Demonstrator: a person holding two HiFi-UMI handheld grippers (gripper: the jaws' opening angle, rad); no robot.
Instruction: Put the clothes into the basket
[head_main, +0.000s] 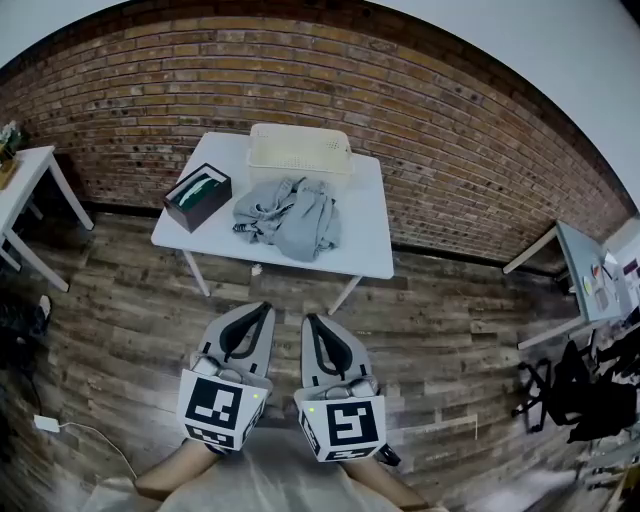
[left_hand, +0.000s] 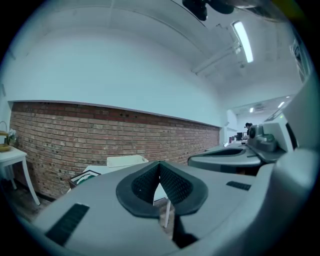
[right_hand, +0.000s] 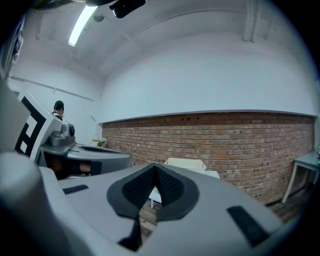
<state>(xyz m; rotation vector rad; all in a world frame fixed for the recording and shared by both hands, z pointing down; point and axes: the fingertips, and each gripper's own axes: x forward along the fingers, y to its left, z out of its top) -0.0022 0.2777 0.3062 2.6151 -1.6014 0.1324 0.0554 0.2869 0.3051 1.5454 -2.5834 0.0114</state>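
A pile of grey clothes (head_main: 292, 218) lies on a white table (head_main: 370, 250), just in front of the empty cream basket (head_main: 298, 152). Left gripper (head_main: 262, 309) and right gripper (head_main: 311, 321), both clenched and empty, hang well short; nothing moved yet.

Ahead of the left claw (head_main: 264, 306) and right claw (head_main: 312, 319), both matt grey plastic with dark dimpled pads (left_hand: 175, 187): smooth white desk (head_main: 370, 235), crumpled soft grey cloth clothes (head_main: 295, 215), cream latticed plastic basket (head_main: 298, 152). Rough red brick wall (head_main: 300, 70), weathered wood-plank floor (head_main: 130, 320).
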